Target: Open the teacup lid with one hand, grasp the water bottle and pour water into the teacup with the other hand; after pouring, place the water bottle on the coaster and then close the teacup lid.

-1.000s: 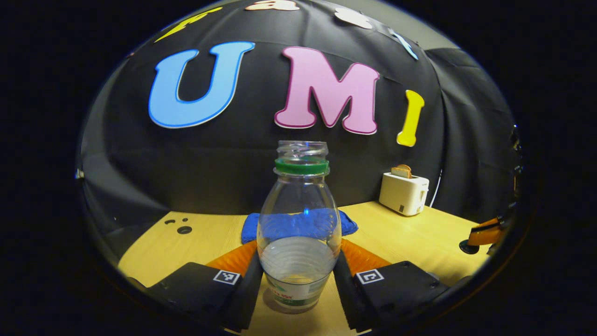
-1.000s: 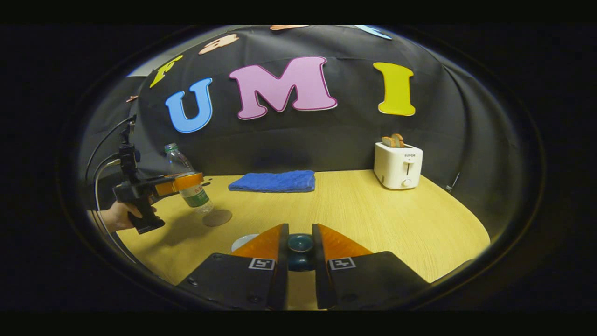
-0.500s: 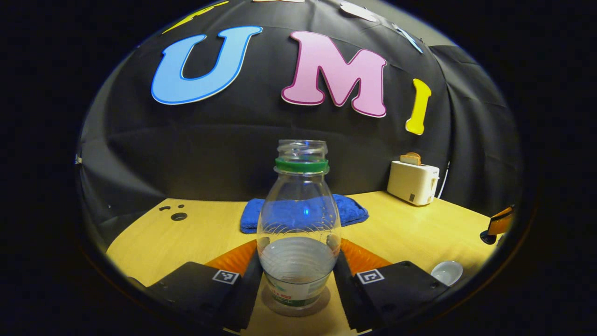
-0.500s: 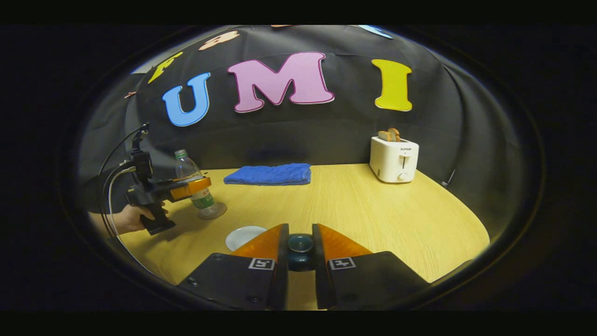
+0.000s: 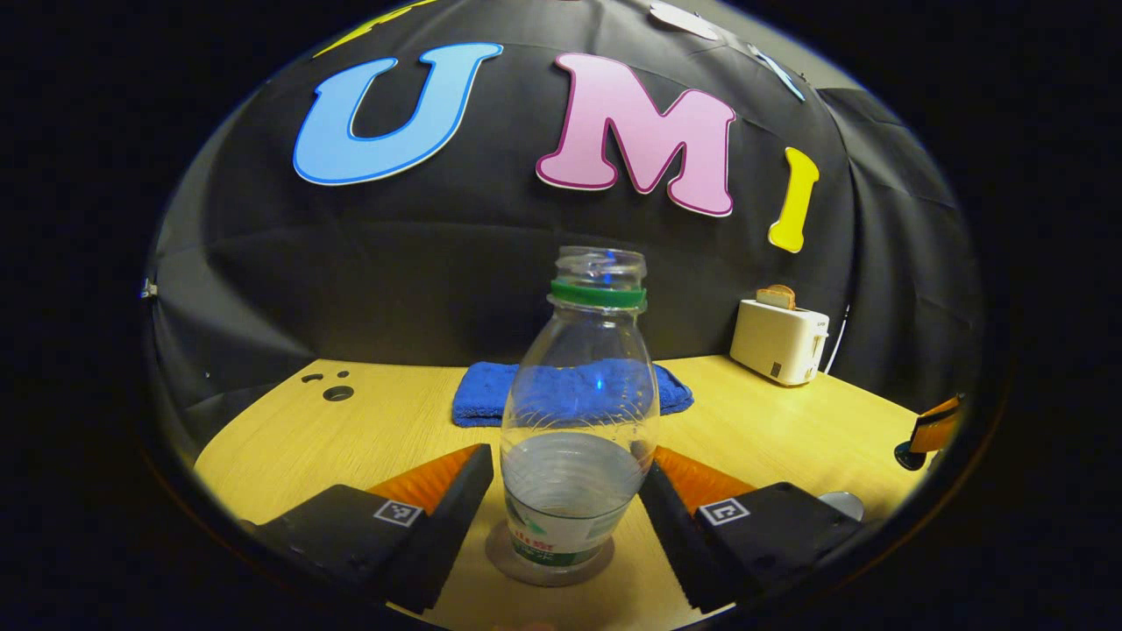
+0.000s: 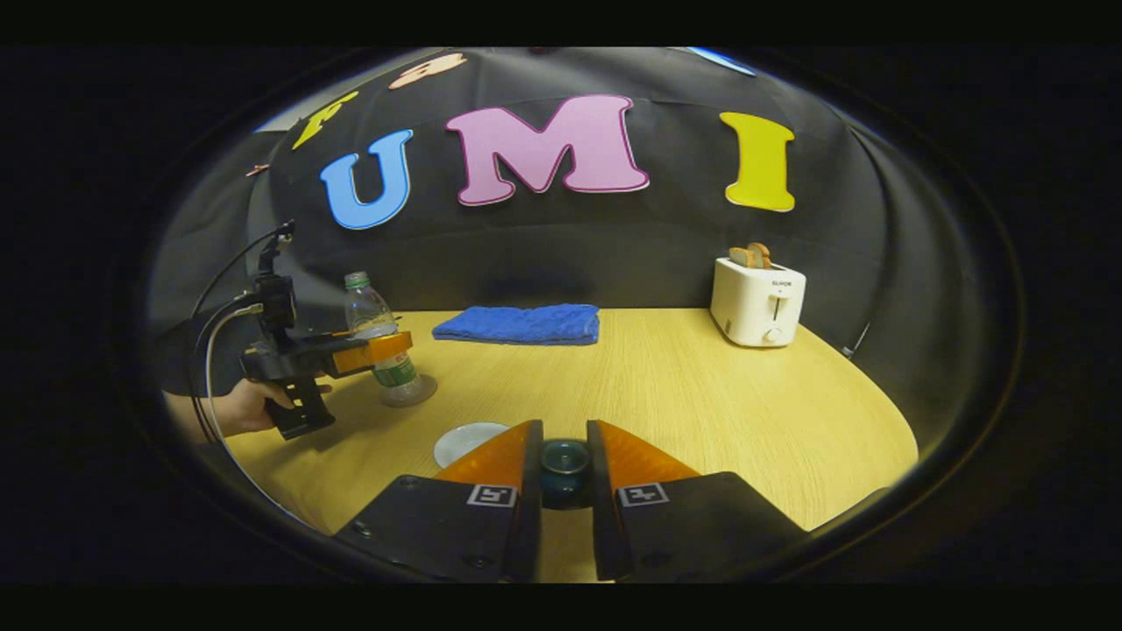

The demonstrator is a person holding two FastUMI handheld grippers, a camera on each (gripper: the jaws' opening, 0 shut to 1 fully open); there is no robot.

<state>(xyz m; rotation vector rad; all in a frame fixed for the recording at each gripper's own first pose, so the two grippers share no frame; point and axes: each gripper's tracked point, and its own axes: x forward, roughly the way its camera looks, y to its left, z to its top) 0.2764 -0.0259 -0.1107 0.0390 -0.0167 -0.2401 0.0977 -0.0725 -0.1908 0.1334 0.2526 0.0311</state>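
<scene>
The water bottle [image 5: 578, 421] is set upright on the coaster [image 5: 550, 568], so the placing step seems done. The left gripper [image 5: 561, 491] is spread wide, its fingers clear of the bottle. The teacup lid [image 6: 564, 460] is clamped in the right gripper [image 6: 564, 469] (cup [image 6: 469, 443] just beside). Lowering the lid onto the cup is judged to be next.

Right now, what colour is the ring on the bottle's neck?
Green; the ring shows best in the left gripper view.

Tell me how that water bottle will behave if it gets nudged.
The water bottle looks like thin clear plastic, under half full, so probably light and squeezable. Tall, narrow and uncapped, it may tip and spill. Standing on the coaster, it likely slides easily.
</scene>
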